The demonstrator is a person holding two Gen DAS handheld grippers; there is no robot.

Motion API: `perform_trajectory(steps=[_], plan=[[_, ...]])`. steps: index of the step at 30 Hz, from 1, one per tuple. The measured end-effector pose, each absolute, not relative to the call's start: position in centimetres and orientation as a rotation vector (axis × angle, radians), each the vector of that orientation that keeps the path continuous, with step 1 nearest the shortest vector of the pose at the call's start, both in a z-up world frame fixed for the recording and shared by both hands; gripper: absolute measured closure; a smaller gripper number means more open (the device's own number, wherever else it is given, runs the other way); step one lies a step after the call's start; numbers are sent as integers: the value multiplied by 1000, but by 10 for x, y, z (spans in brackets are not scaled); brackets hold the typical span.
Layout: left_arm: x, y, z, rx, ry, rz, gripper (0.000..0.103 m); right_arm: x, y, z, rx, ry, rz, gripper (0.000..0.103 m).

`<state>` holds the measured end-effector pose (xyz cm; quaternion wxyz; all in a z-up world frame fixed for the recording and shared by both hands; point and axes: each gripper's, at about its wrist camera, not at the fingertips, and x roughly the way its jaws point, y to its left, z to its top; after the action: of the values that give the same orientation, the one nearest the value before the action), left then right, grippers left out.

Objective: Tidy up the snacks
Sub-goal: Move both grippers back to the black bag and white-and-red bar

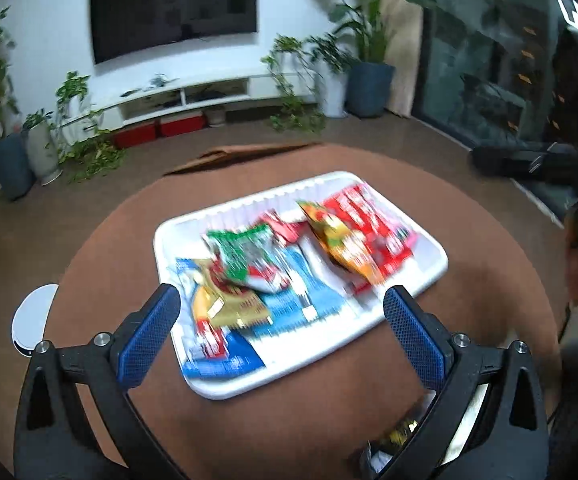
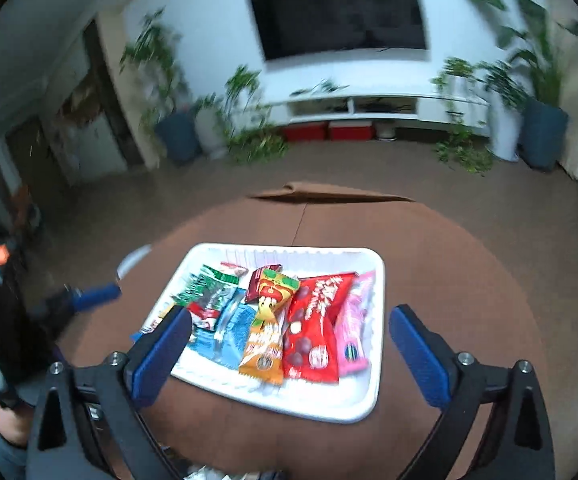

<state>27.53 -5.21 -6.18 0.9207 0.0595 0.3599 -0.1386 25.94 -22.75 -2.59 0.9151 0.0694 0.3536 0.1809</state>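
We hold both grippers above the round brown counter [image 2: 449, 264], and each has its fingers wide apart with nothing between them: the left gripper [image 1: 281, 304] and the right gripper [image 2: 289, 326]. The snack packets sit together in the white tray [image 2: 329, 408]; the red chocolate bag [image 2: 313, 328] lies beside the orange packet [image 2: 267, 320]. We judge that the sorting step is nearly finished. Next, we must choose any packet that lies crooked.
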Motion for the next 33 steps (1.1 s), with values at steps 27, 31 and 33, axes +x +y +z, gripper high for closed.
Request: perform_trajectory(steps=[27, 31, 33], plan=[[236, -155, -124, 621, 1020, -627, 22, 99, -253, -133, 535, 968, 304, 0], [240, -161, -134, 635, 1068, -653, 38, 98, -255, -138, 539, 982, 299, 1], [241, -164, -140, 650, 1087, -660, 38, 97, -257, -139, 544, 983, 299, 1]])
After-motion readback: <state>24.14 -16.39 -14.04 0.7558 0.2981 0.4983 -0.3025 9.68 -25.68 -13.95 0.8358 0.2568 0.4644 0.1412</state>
